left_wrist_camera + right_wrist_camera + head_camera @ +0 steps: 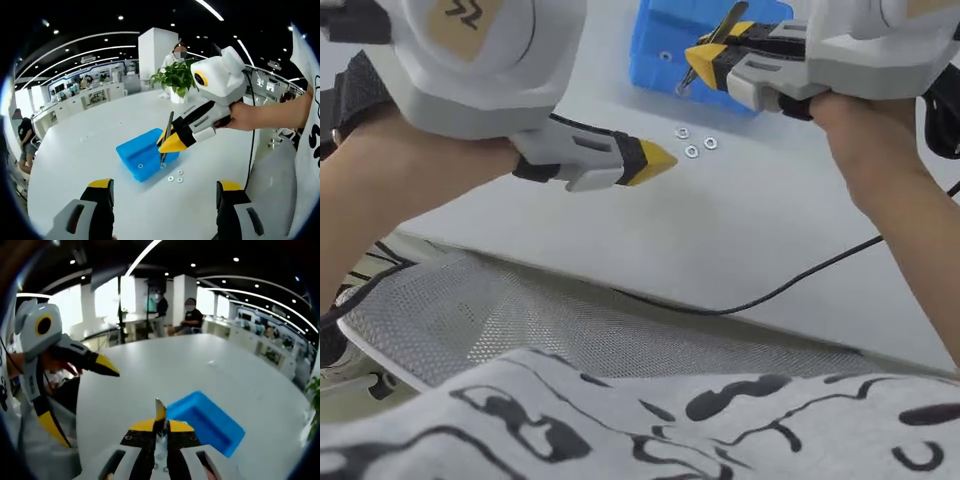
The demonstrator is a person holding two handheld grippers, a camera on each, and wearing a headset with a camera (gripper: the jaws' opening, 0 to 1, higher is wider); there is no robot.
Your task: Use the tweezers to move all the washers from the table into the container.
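Observation:
My right gripper is shut on a pair of metal tweezers, whose tips point down at the near edge of the blue container. One washer lies inside the container. Three washers lie on the white table just in front of it. My left gripper hovers low over the table, left of the washers, with nothing in it. In the left gripper view its jaws stand wide apart, and beyond them are the tweezers, container and washers. In the right gripper view the tweezers stick out beside the container.
A black cable runs across the table's near part to the right. The table's front edge lies close to me, with a mesh chair below. A potted plant stands at the far side, with people seated beyond.

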